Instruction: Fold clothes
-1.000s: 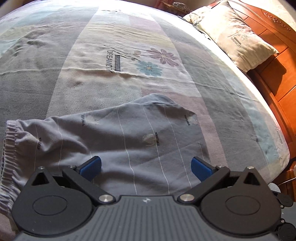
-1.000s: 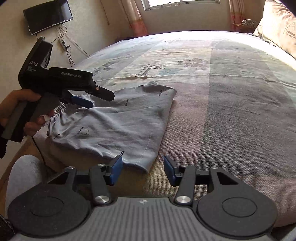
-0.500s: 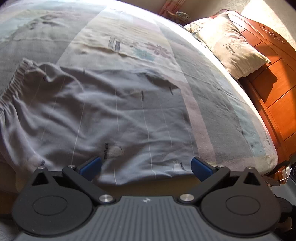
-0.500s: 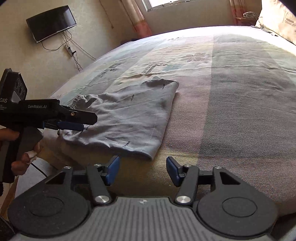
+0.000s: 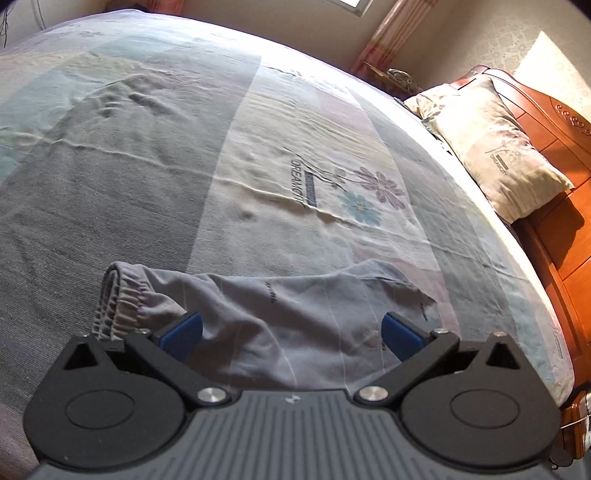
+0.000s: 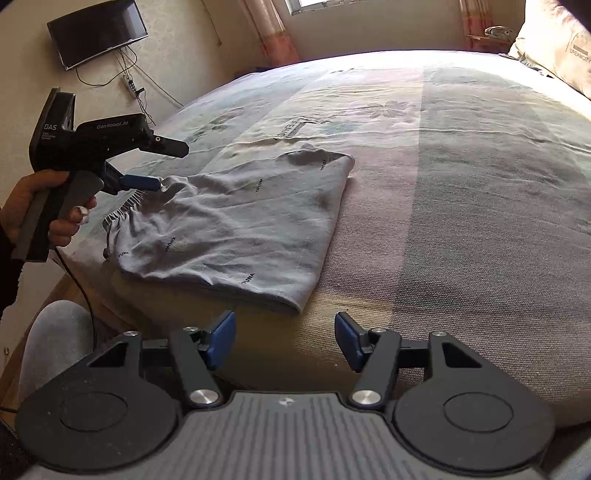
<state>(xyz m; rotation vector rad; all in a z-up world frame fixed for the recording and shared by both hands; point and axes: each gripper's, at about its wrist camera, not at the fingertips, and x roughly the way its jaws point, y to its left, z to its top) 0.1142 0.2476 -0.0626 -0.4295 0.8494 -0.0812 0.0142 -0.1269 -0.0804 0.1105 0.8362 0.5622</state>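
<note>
A pair of grey shorts (image 6: 236,229) lies folded near the foot edge of the bed (image 6: 461,177), on its patterned bedspread. The elastic waistband (image 5: 114,302) bunches up at the end farthest from the pillow (image 5: 491,155); thin pale stripes and small dark lettering run across the cloth. The folded hem corner sits closest to the bed's edge, just ahead of the right gripper (image 6: 284,338).

The right gripper hangs just off the bed's edge, tilted downward, its jaws opening with nothing between the blue pads (image 6: 221,336); the shorts lie just beyond them, apart from both.

The left gripper (image 5: 291,328) is tilted down over the shorts, its jaws spread wide, one blue pad beside the waistband and the other near the opposite end of the garment. In the right wrist view a hand (image 6: 33,206) grips its handle, and one blue finger (image 6: 140,181) lies at the waistband end, on or just over the cloth; contact cannot be told. Nothing is clamped.

A wooden headboard (image 5: 554,155) stands behind the pillow. On the wall past the bed's far corner hangs a dark television (image 6: 98,33).
</note>
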